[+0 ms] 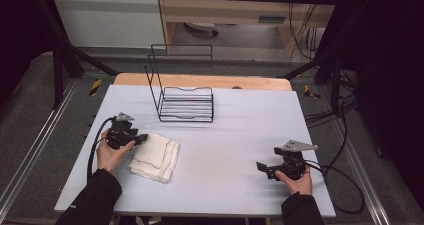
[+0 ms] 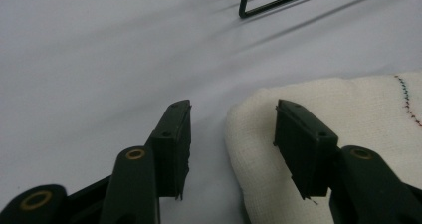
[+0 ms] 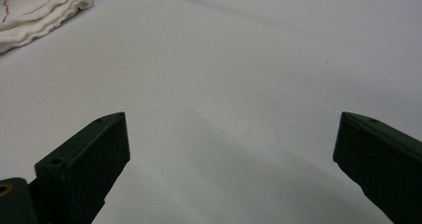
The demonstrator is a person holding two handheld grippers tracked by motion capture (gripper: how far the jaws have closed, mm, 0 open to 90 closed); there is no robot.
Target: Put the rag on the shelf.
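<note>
A folded white cloth (image 1: 155, 157) with a thin coloured stitched line lies on the pale table (image 1: 240, 130) at the front left. My left gripper (image 1: 142, 137) is low at the cloth's left corner. In the left gripper view the jaws stand partly apart around that corner of the cloth (image 2: 358, 109): one jaw sits over the fabric, the other over bare table with a gap to the cloth. My left gripper (image 2: 233, 107) does not pinch it. My right gripper (image 1: 261, 167) rests at the front right, wide open (image 3: 234, 117) over bare table, with the cloth (image 3: 40, 10) far off.
A black wire rack (image 1: 186, 105) with a tall back frame stands at the table's rear centre; its corner (image 2: 278, 0) shows beyond the left jaws. Cables trail from both grippers off the table's sides. A wooden edge (image 1: 200, 80) runs behind the table.
</note>
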